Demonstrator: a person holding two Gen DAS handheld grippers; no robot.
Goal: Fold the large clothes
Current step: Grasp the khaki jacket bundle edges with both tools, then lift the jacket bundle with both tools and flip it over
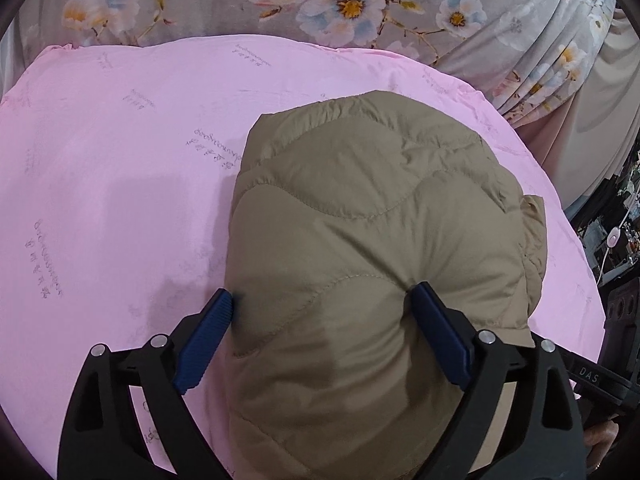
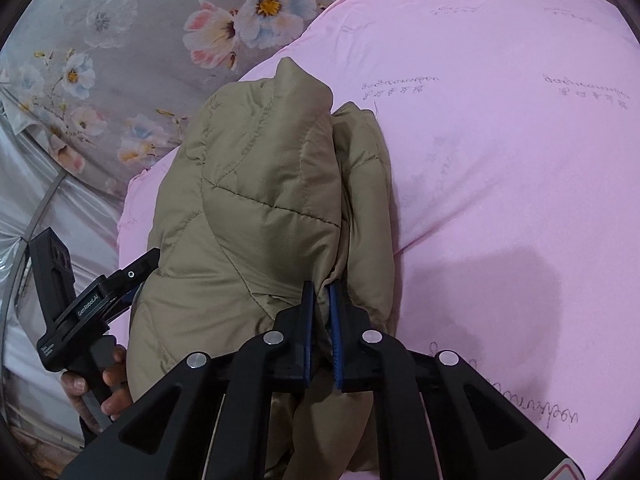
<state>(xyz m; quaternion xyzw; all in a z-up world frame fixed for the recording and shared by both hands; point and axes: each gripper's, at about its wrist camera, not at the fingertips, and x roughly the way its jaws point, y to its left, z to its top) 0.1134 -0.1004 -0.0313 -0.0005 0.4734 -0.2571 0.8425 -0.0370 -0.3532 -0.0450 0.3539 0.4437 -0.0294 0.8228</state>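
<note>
Quilted jacket (image 1: 360, 240) judged light, puffy, slippery. Left gripper (image 1: 322, 312) spread around bulk; right gripper (image 2: 320, 292) pinching near edge.

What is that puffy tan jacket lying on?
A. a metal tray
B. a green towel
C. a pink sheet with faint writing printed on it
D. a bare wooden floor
C: the quilted tan jacket rests on a pink sheet that bears faint printed script, with a grey floral cloth beyond it; the right tool is pinched on a fold of the jacket.
</note>
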